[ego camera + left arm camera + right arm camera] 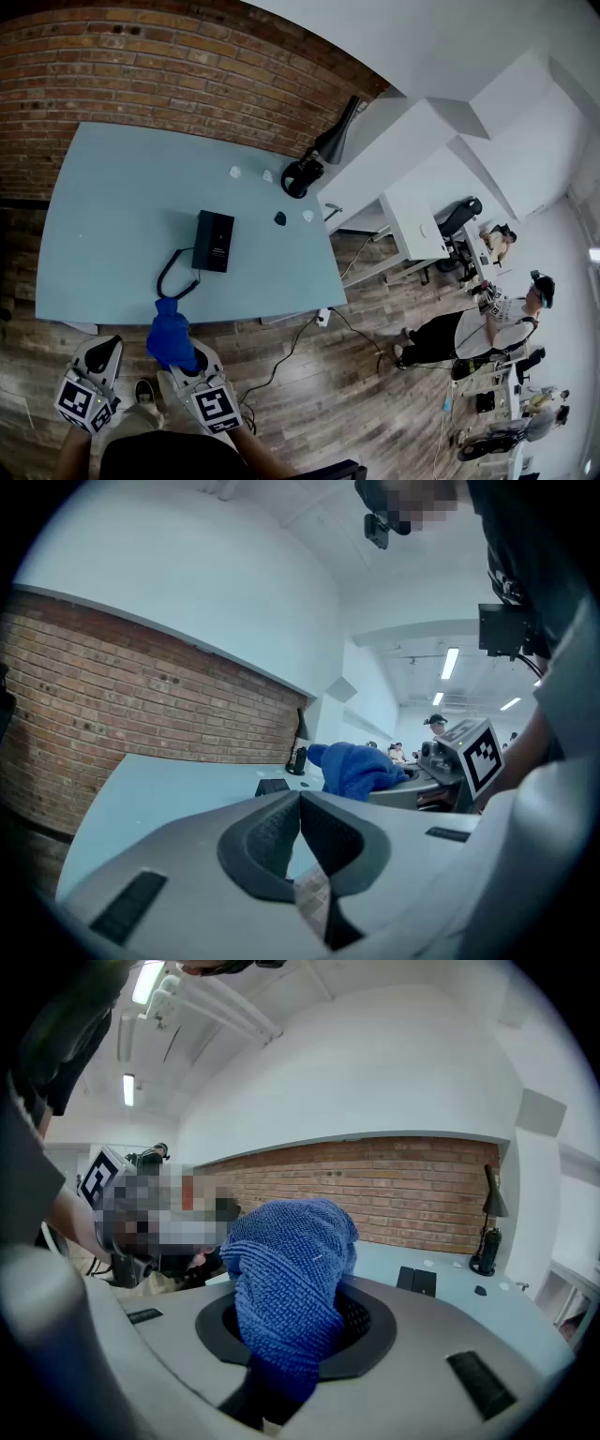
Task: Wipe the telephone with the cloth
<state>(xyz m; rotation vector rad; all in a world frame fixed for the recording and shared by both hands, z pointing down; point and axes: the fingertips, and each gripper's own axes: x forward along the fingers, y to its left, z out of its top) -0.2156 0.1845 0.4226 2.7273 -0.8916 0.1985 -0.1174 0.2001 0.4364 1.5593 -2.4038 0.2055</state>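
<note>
The black telephone (214,240) lies flat on the pale blue table (112,216), its coiled cord (173,272) looping toward the near edge. My right gripper (183,361) hovers just in front of that edge, shut on a bunched blue cloth (171,337) that sticks up from its jaws. In the right gripper view the cloth (291,1260) fills the jaws and hides the fingertips; the telephone (415,1281) sits far ahead. My left gripper (98,361) stands to the left, over the floor. Its jaws (300,799) meet at the tips with nothing between them. The telephone (272,786) and cloth (352,766) show beyond.
A black desk lamp (314,159) stands at the table's far right corner by the brick wall. Small white bits (235,172) and a small dark item (279,218) lie near it. A cable (281,361) crosses the wood floor. People (469,328) sit at desks to the right.
</note>
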